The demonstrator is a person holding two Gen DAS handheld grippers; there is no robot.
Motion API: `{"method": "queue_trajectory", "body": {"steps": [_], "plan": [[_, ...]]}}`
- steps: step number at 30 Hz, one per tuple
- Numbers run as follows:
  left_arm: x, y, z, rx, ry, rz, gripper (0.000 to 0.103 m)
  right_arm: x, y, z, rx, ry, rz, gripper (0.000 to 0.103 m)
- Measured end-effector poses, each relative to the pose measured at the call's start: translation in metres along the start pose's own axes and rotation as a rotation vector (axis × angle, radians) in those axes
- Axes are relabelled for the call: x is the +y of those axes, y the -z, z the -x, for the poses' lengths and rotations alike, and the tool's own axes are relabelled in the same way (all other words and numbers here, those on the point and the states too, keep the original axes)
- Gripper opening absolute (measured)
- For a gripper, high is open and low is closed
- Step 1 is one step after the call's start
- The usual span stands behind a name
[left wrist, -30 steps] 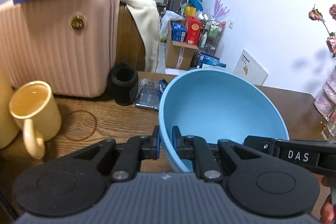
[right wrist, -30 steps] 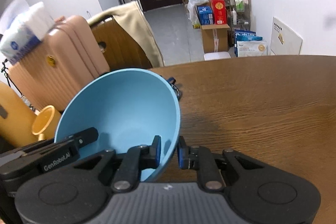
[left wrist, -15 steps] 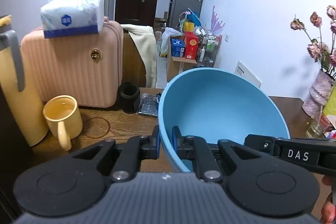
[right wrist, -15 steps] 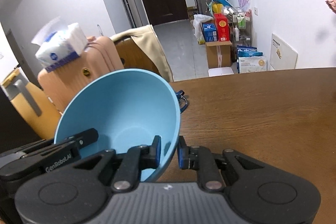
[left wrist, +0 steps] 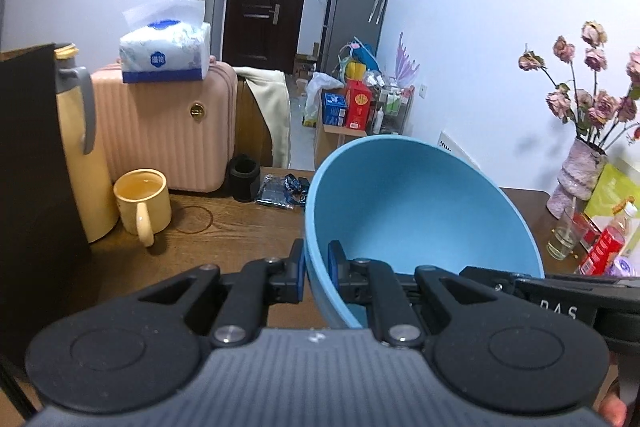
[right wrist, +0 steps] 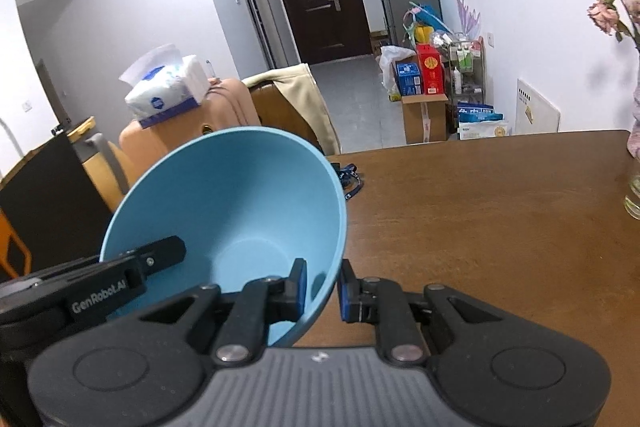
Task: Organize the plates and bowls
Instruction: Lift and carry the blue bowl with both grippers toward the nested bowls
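- Left wrist view: the left claw (left wrist: 316,267) is pinched tight on the near-left rim of the blue bowl (left wrist: 416,211), which hangs above the counter (left wrist: 224,227), tipped so its mouth faces the camera. The right claw's arm crosses in at 4 o'clock. With so thin a bite on a smooth wall, I'd say the rim could slide out if either hand twists.
- At 9 o'clock stand a yellow mug (left wrist: 142,201) with liquid in it and a tall flask (left wrist: 82,155); a careless swing that way might knock the mug over.
- At 3 o'clock a vase (left wrist: 576,179) and a glass (left wrist: 564,237) look easy to topple.
- Right wrist view: the right claw (right wrist: 322,291) is nearly closed on the bowl's (right wrist: 240,203) right rim, and the left claw (right wrist: 160,255) reaches in at 9 o'clock. If the two hands drift apart or out of step, the bowl could be wrenched loose and drop onto the counter (right wrist: 480,211).
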State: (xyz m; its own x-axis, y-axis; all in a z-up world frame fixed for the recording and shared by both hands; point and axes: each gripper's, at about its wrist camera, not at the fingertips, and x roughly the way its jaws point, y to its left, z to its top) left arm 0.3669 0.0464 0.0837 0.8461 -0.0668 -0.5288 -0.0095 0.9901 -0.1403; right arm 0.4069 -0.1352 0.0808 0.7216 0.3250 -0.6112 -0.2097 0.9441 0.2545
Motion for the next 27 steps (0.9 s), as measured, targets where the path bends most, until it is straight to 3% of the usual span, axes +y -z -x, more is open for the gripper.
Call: {"method": "queue_trajectory", "body": {"steps": [13,22,27], "plan": [[-0.049,0.06,0.067,-0.044,0.028,-0.011,0.012,-0.033,0.062,0.09,-0.101,-0.002,0.003,0.016],[-0.073,0.1,0.085,-0.037,0.06,-0.007,0.012,-0.075,0.11,0.11,-0.133,-0.058,-0.147,0.017],[-0.087,0.119,0.085,-0.011,0.078,-0.008,0.012,-0.089,0.126,0.122,-0.15,-0.029,-0.15,0.017]]}}
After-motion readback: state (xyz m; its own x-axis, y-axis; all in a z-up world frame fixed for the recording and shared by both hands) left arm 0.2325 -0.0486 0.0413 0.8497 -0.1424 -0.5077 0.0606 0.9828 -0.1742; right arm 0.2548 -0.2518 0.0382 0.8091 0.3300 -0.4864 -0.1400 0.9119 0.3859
